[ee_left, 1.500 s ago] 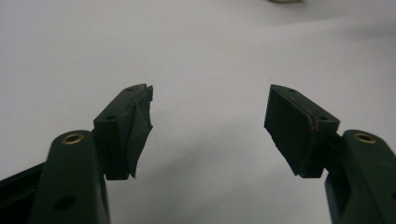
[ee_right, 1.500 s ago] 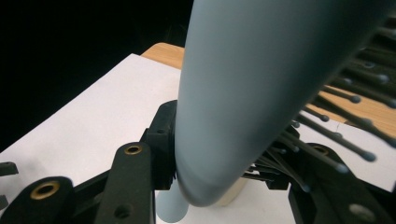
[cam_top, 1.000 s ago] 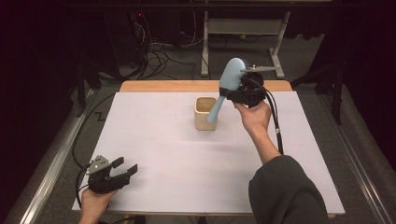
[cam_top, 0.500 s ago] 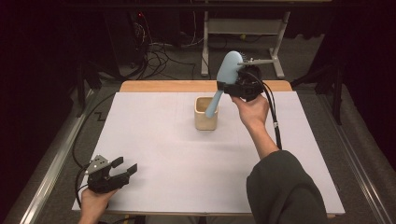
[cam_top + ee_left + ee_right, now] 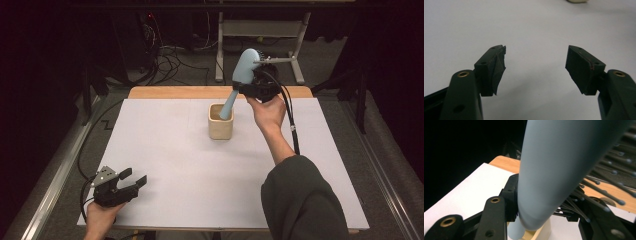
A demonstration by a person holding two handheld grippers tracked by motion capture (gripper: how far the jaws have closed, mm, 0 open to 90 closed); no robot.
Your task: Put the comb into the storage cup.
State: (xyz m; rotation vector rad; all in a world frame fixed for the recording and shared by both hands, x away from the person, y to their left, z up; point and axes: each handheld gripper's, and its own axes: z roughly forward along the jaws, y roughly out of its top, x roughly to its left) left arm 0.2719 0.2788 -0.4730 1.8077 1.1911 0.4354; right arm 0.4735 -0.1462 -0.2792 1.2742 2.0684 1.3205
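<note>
The right gripper is clamped on a pale blue hairbrush, handle tip just inside the beige cup at the table's twelve o'clock. Lowering and releasing it look left to do. The left gripper, at seven o'clock, stands wide open and empty.

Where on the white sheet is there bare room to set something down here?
Bare: the wide stretch of white sheet between the left gripper and the cream cup, plus the sheet's far left. Crowded: around the cup, where the right gripper holds the blue hairbrush.
</note>
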